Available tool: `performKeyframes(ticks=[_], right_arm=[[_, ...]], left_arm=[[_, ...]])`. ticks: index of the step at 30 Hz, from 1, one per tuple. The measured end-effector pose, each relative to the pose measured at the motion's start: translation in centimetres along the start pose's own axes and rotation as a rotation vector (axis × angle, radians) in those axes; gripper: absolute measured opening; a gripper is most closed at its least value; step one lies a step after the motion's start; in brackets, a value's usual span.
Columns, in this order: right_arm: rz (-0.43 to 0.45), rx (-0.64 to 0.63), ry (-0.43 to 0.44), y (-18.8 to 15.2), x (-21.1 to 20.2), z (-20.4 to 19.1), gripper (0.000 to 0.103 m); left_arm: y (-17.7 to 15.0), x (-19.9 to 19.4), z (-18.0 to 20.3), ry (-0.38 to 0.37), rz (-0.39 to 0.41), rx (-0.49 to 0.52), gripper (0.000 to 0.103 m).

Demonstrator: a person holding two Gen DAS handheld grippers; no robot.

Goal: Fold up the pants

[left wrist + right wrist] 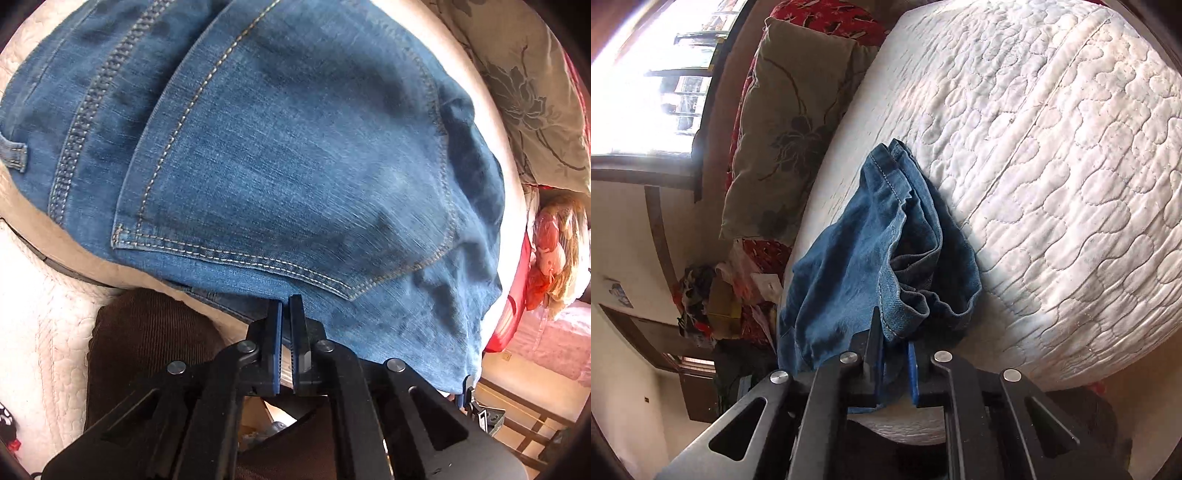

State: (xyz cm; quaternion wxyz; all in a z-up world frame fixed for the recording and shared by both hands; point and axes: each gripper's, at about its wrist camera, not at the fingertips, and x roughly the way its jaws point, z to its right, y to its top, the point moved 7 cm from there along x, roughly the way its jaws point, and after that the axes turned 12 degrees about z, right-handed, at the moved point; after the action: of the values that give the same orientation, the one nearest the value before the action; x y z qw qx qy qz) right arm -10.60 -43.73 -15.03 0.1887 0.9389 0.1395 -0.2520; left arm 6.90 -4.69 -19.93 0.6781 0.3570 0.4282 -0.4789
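Step in hand: both grippers gripping jeans edge on mattress (1052, 147), fold not yet made.

Left gripper (285, 306): jaws pressed together on waist edge of jeans (295, 147). Back pocket (288, 155) just ahead of tips, face up.

Right gripper (892, 345): jaws pinching bunched denim edge; fabric heaped ahead of tips, crumpled, hem topmost.

Next move, judged: lift both corners level, draw cloth taut, lay one half over other. Denim faded blue, heavy, contrast stitching.
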Motion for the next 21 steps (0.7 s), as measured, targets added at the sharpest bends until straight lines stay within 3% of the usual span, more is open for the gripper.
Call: performKeyframes(ticks=[2, 4, 7, 10, 12, 14, 18, 19, 21], right_arm=[[0.013, -0.055, -0.028, 0.6, -1.0, 0.0, 0.009], [-0.003, -0.055, -0.103, 0.7, -0.6, 1.9, 0.010], [-0.022, -0.018, -0.169, 0.4, -0.1, 3.8, 0.014], [0.053, -0.071, -0.162, 1.9, -1.4, 2.3, 0.017], [0.082, -0.115, -0.131, 3.6, -1.7, 0.9, 0.033], [0.089, -0.134, -0.110, 5.1, -0.7, -0.6, 0.056], [0.051, -0.206, -0.126, 7.4, 3.9, -3.0, 0.059], [0.048, -0.224, -0.155, 7.9, 5.1, -3.1, 0.059], [0.034, -0.242, -0.195, 8.6, 7.7, -3.2, 0.059]], left_arm=[[-0.6, 0.0, -0.3, 0.014, 0.001, 0.034, 0.002], [-1.2, 1.8, -1.3, 0.063, -0.049, 0.021, 0.002], [-2.7, 3.7, -2.4, 0.081, -0.118, 0.003, 0.002], [-3.5, 2.7, -2.1, 0.016, -0.112, 0.060, 0.002], [-3.2, 1.1, -1.7, -0.050, -0.094, 0.087, 0.002], [-1.7, -1.0, -1.4, -0.083, -0.031, 0.102, 0.002], [4.2, -5.8, -2.5, -0.120, 0.134, 0.052, 0.003], [6.1, -6.8, -3.4, -0.122, 0.170, 0.027, 0.007], [9.8, -8.5, -5.5, -0.098, 0.243, -0.013, 0.025]])
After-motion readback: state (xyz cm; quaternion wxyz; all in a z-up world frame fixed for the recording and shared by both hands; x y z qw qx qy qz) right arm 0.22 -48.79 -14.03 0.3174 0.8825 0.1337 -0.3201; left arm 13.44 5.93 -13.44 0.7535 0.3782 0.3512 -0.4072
